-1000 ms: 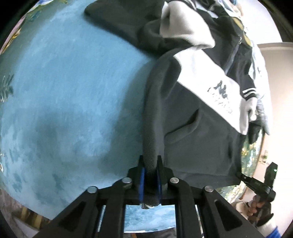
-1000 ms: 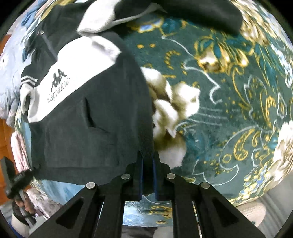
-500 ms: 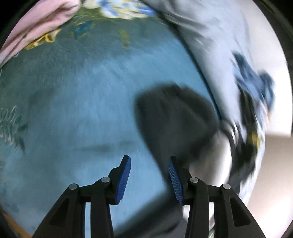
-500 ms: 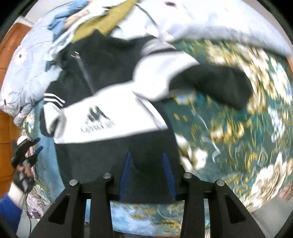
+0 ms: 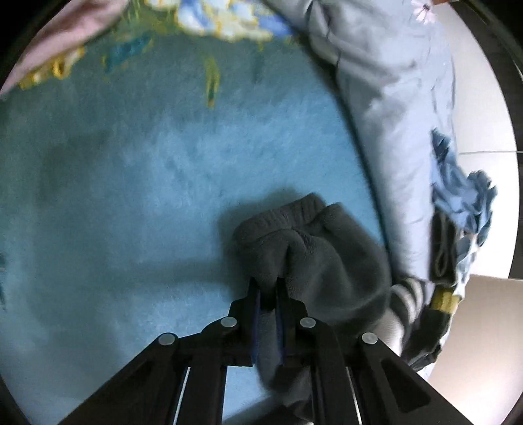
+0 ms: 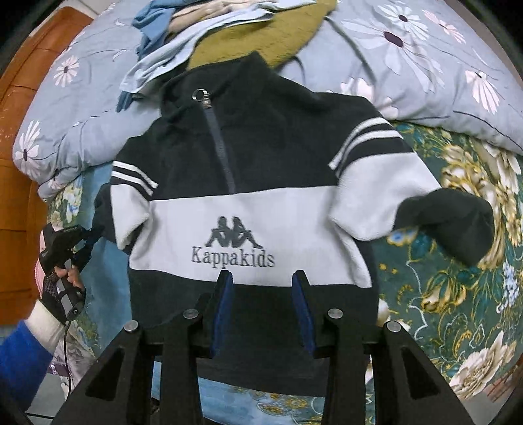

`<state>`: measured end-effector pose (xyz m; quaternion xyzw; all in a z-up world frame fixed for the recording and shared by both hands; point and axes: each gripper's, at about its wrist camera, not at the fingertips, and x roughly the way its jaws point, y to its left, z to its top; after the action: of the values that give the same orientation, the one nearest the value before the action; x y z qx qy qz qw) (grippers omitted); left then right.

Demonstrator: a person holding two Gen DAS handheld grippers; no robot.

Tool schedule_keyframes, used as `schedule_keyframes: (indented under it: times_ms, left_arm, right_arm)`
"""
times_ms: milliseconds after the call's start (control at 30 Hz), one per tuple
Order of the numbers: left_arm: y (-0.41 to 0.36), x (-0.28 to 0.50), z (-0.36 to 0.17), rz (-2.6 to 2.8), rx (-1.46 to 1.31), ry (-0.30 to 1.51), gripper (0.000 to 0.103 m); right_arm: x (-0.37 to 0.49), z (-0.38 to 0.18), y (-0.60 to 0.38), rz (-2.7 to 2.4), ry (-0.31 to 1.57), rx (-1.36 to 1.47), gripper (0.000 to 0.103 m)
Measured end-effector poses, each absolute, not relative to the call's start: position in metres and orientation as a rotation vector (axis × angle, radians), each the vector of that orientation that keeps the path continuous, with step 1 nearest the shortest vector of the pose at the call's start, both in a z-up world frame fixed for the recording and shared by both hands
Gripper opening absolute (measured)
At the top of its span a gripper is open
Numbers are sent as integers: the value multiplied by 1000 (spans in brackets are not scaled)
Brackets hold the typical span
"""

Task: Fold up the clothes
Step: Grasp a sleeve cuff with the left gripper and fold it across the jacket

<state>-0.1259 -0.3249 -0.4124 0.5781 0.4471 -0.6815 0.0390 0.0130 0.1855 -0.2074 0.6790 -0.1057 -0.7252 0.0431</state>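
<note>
A black and white Kappakids fleece pullover (image 6: 261,209) lies front up on the bed, collar away from me, its right sleeve (image 6: 451,225) stretched out to the right. My right gripper (image 6: 263,281) is open and empty, hovering over the lower front of the pullover. My left gripper (image 5: 268,287) is shut on the dark grey cuff end of the left sleeve (image 5: 310,255), which lies on the teal blanket (image 5: 130,196). The left gripper also shows in the right wrist view (image 6: 65,242), at the pullover's left edge.
A light blue floral quilt (image 6: 425,59) lies bunched behind the pullover, with an olive garment (image 6: 261,36) and blue clothes (image 6: 157,19) on it. A pink cloth (image 5: 59,39) lies at the far left. A wooden headboard (image 6: 16,130) stands on the left.
Both grippers let go of the pullover's hem and opened. The left one moved to the left sleeve and shut on its cuff. The right one drew back and stays open.
</note>
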Motion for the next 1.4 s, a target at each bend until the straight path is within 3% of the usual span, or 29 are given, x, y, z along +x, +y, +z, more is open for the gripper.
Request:
schedule_keyframes:
  times_ms: [267, 400, 533, 767, 900, 1100, 1400]
  left_arm:
    - [-402, -140, -303, -2375, 1384, 1097, 8]
    - [-384, -155, -255, -2544, 1355, 975, 8]
    - [-317, -158, -193, -2822, 1354, 802, 8]
    - [-124, -144, -131, -3296, 1516, 459, 8]
    - [-23, -114, -139, -3431, 1744, 235, 8]
    - [92, -58, -202, -3371, 2029, -325, 8]
    - [153, -35, -294, -3055, 2433, -770, 9]
  right_arm:
    - [26, -200, 199, -2262, -412, 2034, 39]
    - [30, -203, 205, -2277, -486, 2023, 39]
    - [31, -203, 213, -2301, -562, 1985, 39]
    - [38, -214, 242, -2340, -697, 1972, 39]
    - [46, -225, 261, -2351, -776, 1982, 39]
    - [61, -240, 291, -2363, -877, 2024, 39]
    - [78, -254, 339, -2429, -1019, 2057, 39]
